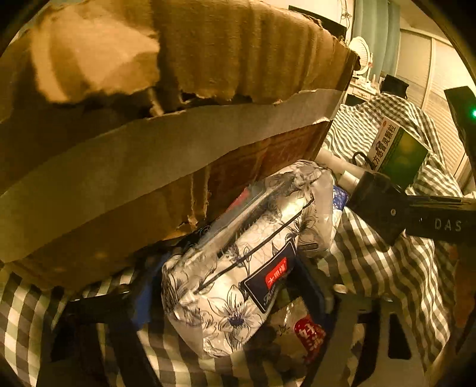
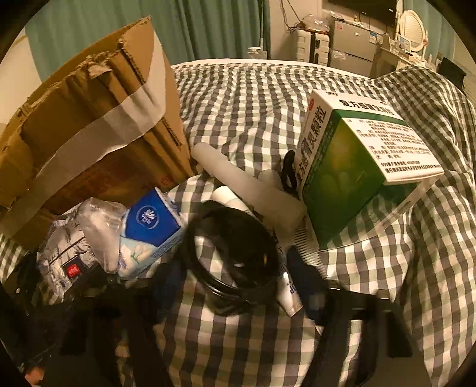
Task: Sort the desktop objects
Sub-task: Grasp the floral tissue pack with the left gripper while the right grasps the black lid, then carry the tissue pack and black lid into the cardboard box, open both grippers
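Observation:
In the left wrist view my left gripper point(image 1: 229, 294) is shut on a white floral tissue pack point(image 1: 238, 259), held just in front of the torn cardboard box point(image 1: 166, 119). The right gripper's arm point(image 1: 416, 214) reaches in from the right. In the right wrist view my right gripper point(image 2: 238, 282) stands open around a coiled black belt point(image 2: 235, 253) on the checked bedspread point(image 2: 267, 104). The floral pack point(image 2: 65, 250) and a blue tissue pack point(image 2: 151, 223) lie to its left. A green medicine box point(image 2: 351, 166) sits on a clear case to the right.
A white tube point(image 2: 238, 181), a small cream tube point(image 2: 287, 288) and a white comb point(image 2: 306, 244) lie around the belt. The cardboard box point(image 2: 89, 125) stands at the left. A dresser with a round mirror point(image 2: 412, 26) stands beyond the bed.

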{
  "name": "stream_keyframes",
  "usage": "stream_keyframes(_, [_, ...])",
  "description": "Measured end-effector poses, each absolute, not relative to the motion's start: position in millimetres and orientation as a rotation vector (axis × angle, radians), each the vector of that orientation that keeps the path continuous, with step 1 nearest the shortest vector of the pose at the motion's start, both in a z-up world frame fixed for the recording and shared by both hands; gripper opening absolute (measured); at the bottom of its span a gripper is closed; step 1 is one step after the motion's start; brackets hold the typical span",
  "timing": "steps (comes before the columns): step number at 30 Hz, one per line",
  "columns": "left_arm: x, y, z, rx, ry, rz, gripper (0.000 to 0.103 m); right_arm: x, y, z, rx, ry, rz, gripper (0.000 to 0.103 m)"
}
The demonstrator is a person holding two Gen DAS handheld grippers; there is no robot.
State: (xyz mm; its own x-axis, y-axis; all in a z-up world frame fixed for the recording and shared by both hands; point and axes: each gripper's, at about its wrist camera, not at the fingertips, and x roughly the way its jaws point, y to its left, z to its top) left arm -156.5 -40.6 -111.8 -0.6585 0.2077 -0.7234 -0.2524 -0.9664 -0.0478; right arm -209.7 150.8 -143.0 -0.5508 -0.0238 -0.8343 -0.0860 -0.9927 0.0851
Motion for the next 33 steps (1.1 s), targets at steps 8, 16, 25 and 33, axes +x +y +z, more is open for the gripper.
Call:
stream_keyframes(8, [-145,-46,-106,-1.138,0.089,2.667,0.037,-192,154,-142,-1.457,0.218,2.737,0.057])
stream_keyframes(16, [-127,-53,-83,-1.056,0.036,2.679,0.036,-171,153,-118,-1.391,0.248,2.786,0.057])
stream_keyframes(25, [-102,-52,-67,-1.013,0.038,2.679,0.036,-148,136,-95,-1.352,0.225,2.856,0.057])
stream_keyframes(33, [-83,-48,-31,-0.984,-0.014,2.672,0.036,-121,127,-74,-1.312,0.279,2.896,0.057])
